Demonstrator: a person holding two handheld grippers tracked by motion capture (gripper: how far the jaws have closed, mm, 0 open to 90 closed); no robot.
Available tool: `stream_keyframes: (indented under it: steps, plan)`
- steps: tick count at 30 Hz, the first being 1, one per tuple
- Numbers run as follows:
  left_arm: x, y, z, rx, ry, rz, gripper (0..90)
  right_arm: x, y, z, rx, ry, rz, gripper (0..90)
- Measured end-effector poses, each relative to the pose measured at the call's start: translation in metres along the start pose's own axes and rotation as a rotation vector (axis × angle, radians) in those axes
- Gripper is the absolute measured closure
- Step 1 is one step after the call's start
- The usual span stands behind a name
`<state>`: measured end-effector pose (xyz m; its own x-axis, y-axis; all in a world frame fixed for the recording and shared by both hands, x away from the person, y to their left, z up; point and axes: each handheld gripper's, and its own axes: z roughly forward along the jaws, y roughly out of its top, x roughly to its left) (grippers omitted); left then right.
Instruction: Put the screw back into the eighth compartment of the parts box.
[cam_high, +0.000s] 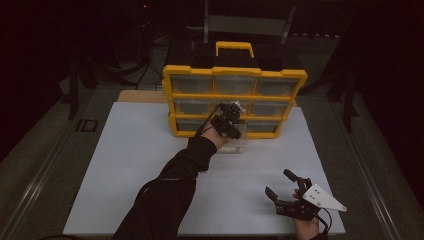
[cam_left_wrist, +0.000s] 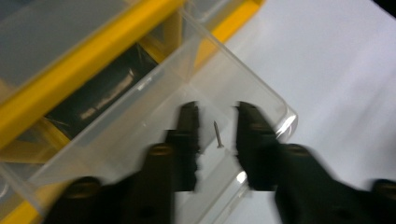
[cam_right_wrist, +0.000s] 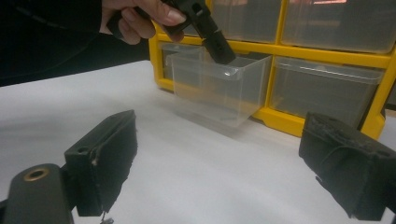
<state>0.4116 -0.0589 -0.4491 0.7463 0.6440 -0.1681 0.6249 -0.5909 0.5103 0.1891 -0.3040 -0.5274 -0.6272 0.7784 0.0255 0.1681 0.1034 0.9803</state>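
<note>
1. Nearest the camera in the high view, your right hand-held gripper (cam_high: 281, 186) rests low on the white tabletop (cam_high: 140, 165), well apart from the work, its jaws spread wide with nothing between them. In the right gripper view, bare tabletop lies between its two black pads (cam_right_wrist: 105, 161).
2. The tabletop carries a yellow organizer (cam_high: 234, 100) standing upright at its far side, with rows of clear drawers and a handle on top.
3. One clear drawer (cam_high: 239, 142) has been pulled out of the bottom row and sits on the tabletop just in front of the organizer. In the right gripper view the drawer (cam_right_wrist: 219, 91) stands upright, and whether its back touches the yellow frame you cannot tell.
4. Your left hand-held gripper (cam_high: 234, 131) points down over that drawer, your sleeve reaching in from below. Its jaws stand narrowly apart, gripping nothing; the pads do not press on anything.
5. In the left gripper view, a small screw (cam_left_wrist: 217, 135) lies on the drawer floor, seen in the gap between the left hand-held gripper's jaws and touching neither pad.
</note>
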Motion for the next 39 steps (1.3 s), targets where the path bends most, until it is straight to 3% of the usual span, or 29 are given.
stream_keyframes:
  steps: [10, 13, 14, 15, 18, 27, 33, 39]
  plan:
    - [0.0, 0.003, -0.015, -0.049, 0.019, -0.017, 36.7, 0.0, 0.0, 0.0, 0.002, -0.001, -0.001, 11.6]
    - [0.0, 0.003, -0.019, -0.055, 0.012, -0.007, 25.0, 0.0, 0.0, 0.0, 0.002, 0.0, 0.0, 11.6]
    - [0.0, 0.004, -0.025, -0.073, -0.021, -0.005, 25.0, 0.0, 0.0, 0.0, 0.002, 0.0, -0.001, 11.6]
    - [0.0, 0.004, -0.028, -0.074, -0.02, -0.001, 15.4, 0.0, 0.0, 0.0, 0.002, 0.001, -0.001, 11.6]
    - [0.001, 0.003, -0.037, -0.089, -0.04, 0.004, 9.3, 0.0, 0.0, 0.0, 0.003, 0.001, -0.001, 11.6]
    - [0.012, -0.011, -0.063, -0.133, -0.076, 0.022, 3.1, 0.0, 0.0, 0.0, 0.004, -0.002, -0.002, 11.6]
    - [0.022, -0.027, -0.082, -0.162, -0.054, 0.019, 2.1, 0.001, 0.0, 0.001, 0.005, -0.002, -0.003, 11.6]
    - [0.031, -0.045, -0.098, -0.199, -0.05, 0.053, 2.2, 0.001, 0.0, 0.001, 0.005, -0.002, -0.003, 11.6]
